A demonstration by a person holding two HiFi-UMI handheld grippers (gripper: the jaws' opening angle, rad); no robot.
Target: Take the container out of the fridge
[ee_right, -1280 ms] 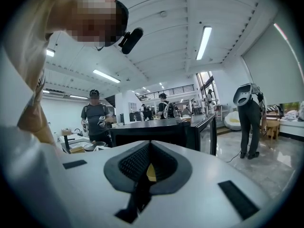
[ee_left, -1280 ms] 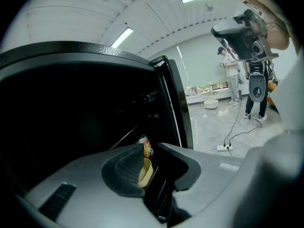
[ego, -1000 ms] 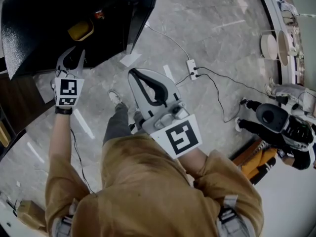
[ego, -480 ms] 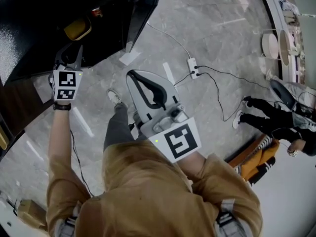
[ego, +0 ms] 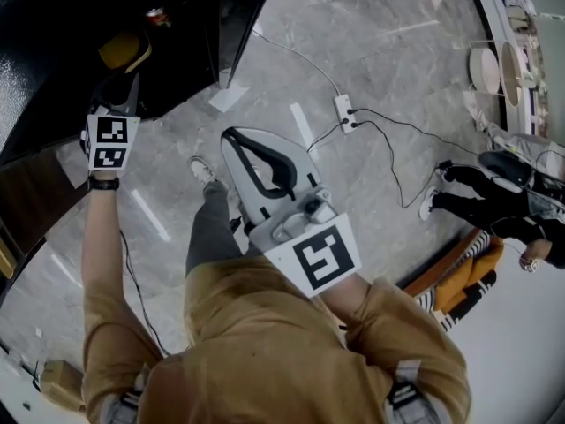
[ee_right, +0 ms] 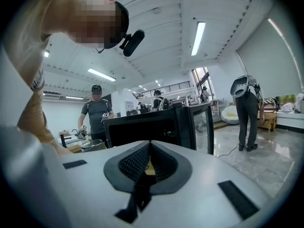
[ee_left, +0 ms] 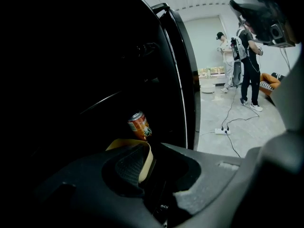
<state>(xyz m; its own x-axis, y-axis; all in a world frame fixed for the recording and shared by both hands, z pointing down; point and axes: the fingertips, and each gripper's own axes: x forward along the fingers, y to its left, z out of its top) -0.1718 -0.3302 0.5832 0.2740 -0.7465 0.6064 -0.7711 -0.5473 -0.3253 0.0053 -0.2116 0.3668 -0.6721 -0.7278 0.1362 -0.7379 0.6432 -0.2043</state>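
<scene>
A shallow yellow container sits inside the dark fridge, with an orange drink can behind it. My left gripper reaches into the fridge just below the container. In the left gripper view the container's yellow rim runs between the pads of the left gripper, which looks shut on it; the can stands just beyond. My right gripper hangs shut and empty over the floor, outside the fridge. In its own view the right gripper faces the fridge.
The fridge door's edge stands to the right of my left gripper. A power strip with cables lies on the grey floor. Bystanders stand at the right beside an orange striped seat.
My left gripper has moved further into the fridge, up to the yellow container. The right gripper has barely shifted. The bystander at the right has changed position.
</scene>
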